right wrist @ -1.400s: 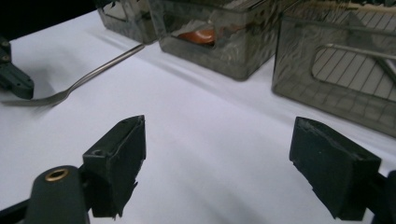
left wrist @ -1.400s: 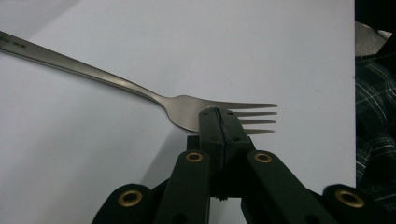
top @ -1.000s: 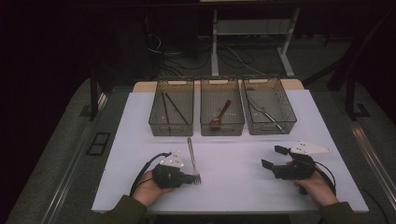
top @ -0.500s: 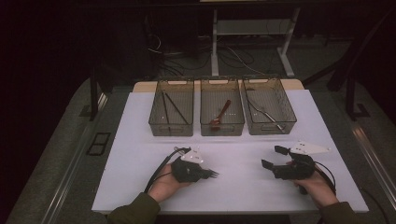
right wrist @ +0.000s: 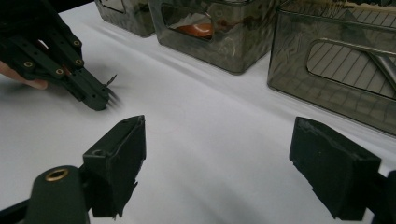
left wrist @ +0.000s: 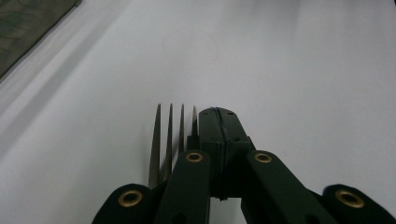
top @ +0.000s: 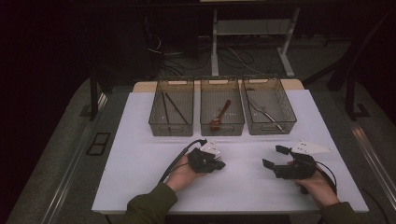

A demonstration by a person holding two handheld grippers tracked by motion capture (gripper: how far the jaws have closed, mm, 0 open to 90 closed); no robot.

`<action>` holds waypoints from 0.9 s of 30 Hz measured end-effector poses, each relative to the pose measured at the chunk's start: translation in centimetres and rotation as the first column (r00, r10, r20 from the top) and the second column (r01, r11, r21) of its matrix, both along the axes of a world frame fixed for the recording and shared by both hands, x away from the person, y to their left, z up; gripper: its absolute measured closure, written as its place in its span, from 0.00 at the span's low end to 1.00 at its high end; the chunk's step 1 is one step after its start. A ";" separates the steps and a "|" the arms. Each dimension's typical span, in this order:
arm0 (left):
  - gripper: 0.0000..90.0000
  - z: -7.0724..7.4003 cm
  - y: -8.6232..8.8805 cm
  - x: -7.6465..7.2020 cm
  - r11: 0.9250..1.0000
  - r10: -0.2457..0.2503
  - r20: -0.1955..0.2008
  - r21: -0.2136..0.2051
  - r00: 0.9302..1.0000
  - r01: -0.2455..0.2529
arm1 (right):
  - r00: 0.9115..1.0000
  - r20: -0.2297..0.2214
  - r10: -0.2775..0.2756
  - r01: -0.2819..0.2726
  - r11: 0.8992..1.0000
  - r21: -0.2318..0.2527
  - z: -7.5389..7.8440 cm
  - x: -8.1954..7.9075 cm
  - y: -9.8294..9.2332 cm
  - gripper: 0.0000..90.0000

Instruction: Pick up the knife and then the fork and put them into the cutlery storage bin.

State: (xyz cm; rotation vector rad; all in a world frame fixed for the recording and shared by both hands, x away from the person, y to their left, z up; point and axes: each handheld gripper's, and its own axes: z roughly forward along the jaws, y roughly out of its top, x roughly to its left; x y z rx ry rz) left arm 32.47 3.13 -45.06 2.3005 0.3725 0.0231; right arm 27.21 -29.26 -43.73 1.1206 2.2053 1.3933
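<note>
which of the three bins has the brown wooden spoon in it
The middle bin: the brown spoon lies in it. The left bin holds dark sticks; the right bin holds a metal utensil.

— Where is there room to pass?
— The white tabletop (top: 140, 158) lies bare between the left tool (top: 215, 163) and the right tool (top: 273, 157).
— And what blocks the way?
— Three bins (top: 222, 126) stand in a row across the far side.

Lab or test room: dark, white-topped bench (top: 140, 140), three clear plastic sorting bins (top: 222, 112) beyond the claws, loose cables on grey floor (top: 233, 58), white metal desk frame (top: 215, 42) behind.
</note>
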 end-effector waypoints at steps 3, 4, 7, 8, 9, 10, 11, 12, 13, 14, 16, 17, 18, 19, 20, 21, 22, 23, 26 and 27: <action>0.99 0.5 0.3 0.0 1.000 0.006 0.001 -0.018 1.000 -0.006 | 1.000 0.001 0.000 0.000 1.000 0.001 0.0 0.0 0.0 0.20; 0.99 0.9 0.7 0.1 1.000 0.007 0.011 -0.019 1.000 -0.007 | 1.000 0.000 0.000 0.000 1.000 0.001 0.0 0.0 -0.1 0.20; 0.95 2.1 2.2 0.0 0.997 0.046 0.004 -0.056 0.999 -0.046 | 1.000 0.000 -0.001 0.001 1.000 0.004 0.0 -0.1 -0.1 0.20; 0.93 2.5 2.8 0.0 0.997 0.056 0.008 -0.061 0.998 -0.056 | 1.000 0.000 -0.001 0.001 1.000 0.005 0.0 -0.1 -0.1 0.20; 0.90 2.8 3.6 0.0 0.996 0.068 0.020 -0.059 0.997 -0.067 | 1.000 0.000 -0.001 0.001 1.000 0.004 0.0 -0.1 -0.1 0.20; 0.90 3.0 4.4 0.0 0.996 0.073 0.030 -0.058 0.997 -0.071 | 1.000 -0.001 -0.001 0.001 1.000 0.003 0.0 -0.1 -0.1 0.20; 0.88 3.1 5.1 0.0 0.994 0.087 0.027 -0.065 0.996 -0.085 | 1.000 -0.001 -0.001 0.001 1.000 0.003 0.0 -0.1 -0.1 0.20; 0.85 3.1 5.9 -0.1 0.993 0.097 0.027 -0.070 0.995 -0.095 | 1.000 -0.001 0.000 0.000 1.000 0.003 0.0 -0.1 -0.1 0.20; 0.84 3.0 6.6 -0.3 0.992 0.107 0.023 -0.069 0.994 -0.105 | 1.000 -0.001 -0.001 0.001 1.000 0.002 0.0 -0.1 -0.1 0.20; 0.82 2.9 7.2 -0.4 0.991 0.114 0.023 -0.065 0.993 -0.113 | 1.000 -0.003 -0.001 0.001 1.000 0.001 0.0 -0.1 -0.1 0.20; 0.79 2.6 8.4 -0.9 0.991 0.125 0.019 -0.058 0.992 -0.123 | 1.000 -0.001 0.001 -0.001 1.000 -0.002 0.0 0.0 -0.1 0.20; 0.79 2.4 8.8 -1.2 0.990 0.130 0.012 -0.055 0.991 -0.129 | 1.000 -0.001 0.001 -0.001 1.000 -0.001 0.0 -0.1 -0.1 0.20; 0.78 2.1 9.1 -1.4 0.991 0.128 0.007 -0.048 0.992 -0.128 | 1.000 -0.002 0.003 -0.003 1.000 -0.001 0.0 0.0 -0.1 0.20; 0.78 1.9 9.2 -1.5 0.991 0.127 0.004 -0.040 0.992 -0.127 | 1.000 -0.002 0.003 -0.003 1.000 -0.002 0.0 0.0 0.0 0.20; 0.78 1.7 9.3 -1.7 0.992 0.126 0.003 -0.031 0.992 -0.126 | 1.000 -0.003 0.003 -0.003 1.000 -0.003 0.0 0.0 0.0 0.20; 0.78 1.5 9.2 -1.7 0.992 0.122 0.008 -0.022 0.993 -0.121 | 1.000 -0.004 0.004 -0.004 1.000 -0.004 0.0 0.0 0.0 0.20; 0.79 1.4 9.1 -1.8 0.993 0.120 0.010 -0.014 0.993 -0.120 | 1.000 -0.003 0.005 -0.005 1.000 -0.004 0.0 0.0 0.0 0.20; 0.80 1.2 9.0 -1.7 0.993 0.116 0.003 -0.010 0.993 -0.116 | 1.000 -0.002 0.006 -0.006 1.000 -0.003 0.0 0.0 0.0 0.20; 0.81 0.7 8.7 -1.5 0.995 0.103 -0.001 0.014 0.995 -0.103 | 1.000 -0.004 0.008 -0.008 1.000 -0.009 0.0 0.0 0.0 0.20; 0.81 0.6 8.7 -1.5 0.995 0.099 -0.001 0.017 0.995 -0.099 | 1.000 -0.005 0.009 -0.009 1.000 -0.010 0.0 0.0 0.0 0.20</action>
